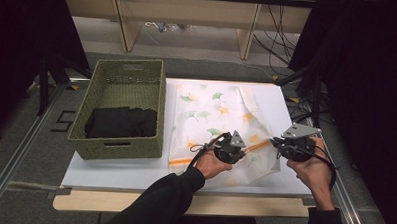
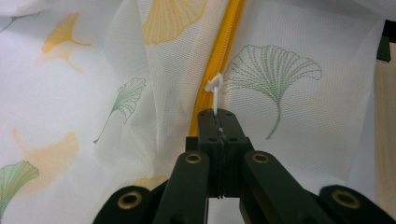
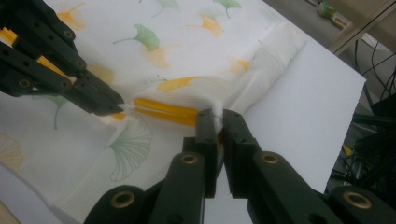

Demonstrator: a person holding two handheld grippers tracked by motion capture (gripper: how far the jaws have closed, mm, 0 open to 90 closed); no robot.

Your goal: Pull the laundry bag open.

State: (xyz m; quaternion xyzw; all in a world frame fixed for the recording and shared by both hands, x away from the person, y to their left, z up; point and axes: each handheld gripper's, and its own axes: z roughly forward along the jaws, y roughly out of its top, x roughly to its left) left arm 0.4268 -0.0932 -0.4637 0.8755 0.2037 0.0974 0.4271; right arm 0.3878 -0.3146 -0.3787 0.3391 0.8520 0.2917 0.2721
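High view: mesh bag [image 1: 216, 122] with ginkgo print lies flat on the white desk [image 1: 114, 176], just right of a green basket [image 1: 121, 107] holding dark cloth [image 1: 120, 122]. Left tool [image 1: 245, 151] and right tool [image 1: 274, 142] both sit at the bag's near right part.

Left gripper view: left tool [image 2: 218, 116] pressed together on the white zipper pull [image 2: 215, 91], beside the yellow zipper [image 2: 223, 42].

Right gripper view: right tool [image 3: 218, 119] pinches the bag's fabric edge at the zipper's [image 3: 166, 111] end.

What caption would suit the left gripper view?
Left gripper pinching the white zipper pull on a ginkgo-print mesh bag.
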